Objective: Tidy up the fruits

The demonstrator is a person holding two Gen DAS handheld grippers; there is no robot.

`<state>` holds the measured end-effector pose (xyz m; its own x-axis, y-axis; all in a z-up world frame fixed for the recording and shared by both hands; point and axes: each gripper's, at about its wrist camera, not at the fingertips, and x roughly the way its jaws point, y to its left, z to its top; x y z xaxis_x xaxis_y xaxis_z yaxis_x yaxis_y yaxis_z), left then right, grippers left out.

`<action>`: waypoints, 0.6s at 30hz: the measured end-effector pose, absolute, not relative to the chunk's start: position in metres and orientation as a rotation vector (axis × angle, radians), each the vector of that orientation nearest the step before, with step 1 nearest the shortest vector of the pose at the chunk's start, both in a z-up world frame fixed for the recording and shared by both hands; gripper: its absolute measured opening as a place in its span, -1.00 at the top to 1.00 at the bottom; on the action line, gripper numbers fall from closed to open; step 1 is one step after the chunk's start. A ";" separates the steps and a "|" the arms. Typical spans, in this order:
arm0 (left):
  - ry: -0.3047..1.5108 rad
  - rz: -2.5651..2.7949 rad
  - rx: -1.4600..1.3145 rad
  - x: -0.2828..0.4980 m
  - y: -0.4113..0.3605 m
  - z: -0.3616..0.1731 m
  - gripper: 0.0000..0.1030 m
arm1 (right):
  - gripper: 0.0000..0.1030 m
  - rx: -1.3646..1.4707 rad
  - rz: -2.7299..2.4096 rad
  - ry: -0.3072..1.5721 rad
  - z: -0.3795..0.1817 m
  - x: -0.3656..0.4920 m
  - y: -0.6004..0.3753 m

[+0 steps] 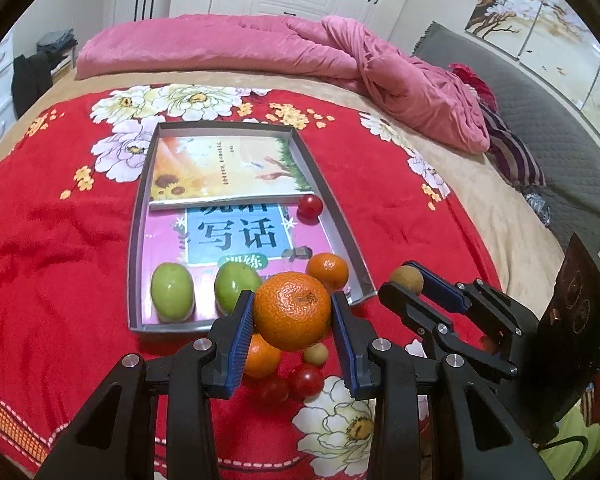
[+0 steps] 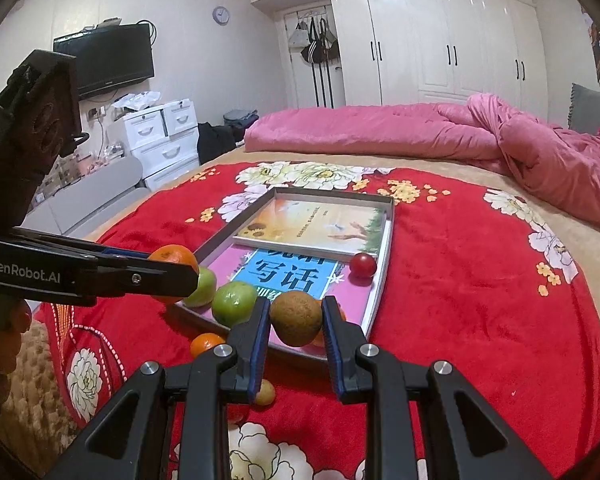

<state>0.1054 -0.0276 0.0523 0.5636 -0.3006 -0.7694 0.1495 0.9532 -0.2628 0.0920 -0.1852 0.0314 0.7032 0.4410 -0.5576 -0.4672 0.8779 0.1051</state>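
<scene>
My left gripper (image 1: pixel 292 316) is shut on a large orange (image 1: pixel 292 311), held above the near edge of the grey tray (image 1: pixel 134 248). My right gripper (image 2: pixel 296 320) is shut on a small brown fruit (image 2: pixel 296 317), held over the tray's near right corner; it also shows in the left wrist view (image 1: pixel 406 280). In the tray lie two green fruits (image 1: pixel 172 291) (image 1: pixel 236 289), a small orange (image 1: pixel 327 272) and a cherry tomato (image 1: pixel 310 206). On the red blanket below lie another orange (image 1: pixel 262 356), two cherry tomatoes (image 1: pixel 306 380) and a small yellowish fruit (image 1: pixel 316 354).
Two books (image 1: pixel 224 168) line the tray's floor. The red floral blanket (image 1: pixel 52 240) covers the bed, with a pink quilt (image 1: pixel 260 48) bunched at the far side. White drawers (image 2: pixel 160 136) and a TV (image 2: pixel 108 60) stand to the left.
</scene>
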 end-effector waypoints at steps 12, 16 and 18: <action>0.929 -0.264 -0.165 0.122 -0.038 0.053 0.24 | 0.49 -0.012 0.481 0.584 0.039 0.101 -0.199; 0.926 -0.264 -0.160 0.127 -0.041 0.053 0.24 | 0.49 -0.009 0.474 0.576 0.041 0.104 -0.201; 0.926 -0.263 -0.156 0.130 -0.043 0.052 0.24 | 0.49 -0.004 0.470 0.570 0.042 0.105 -0.203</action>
<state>0.1298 -0.0425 0.0523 0.5723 -0.2896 -0.7672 0.1565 0.9569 -0.2445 0.1052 -0.2032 0.0420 0.7394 0.4268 -0.5208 -0.4291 0.8947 0.1241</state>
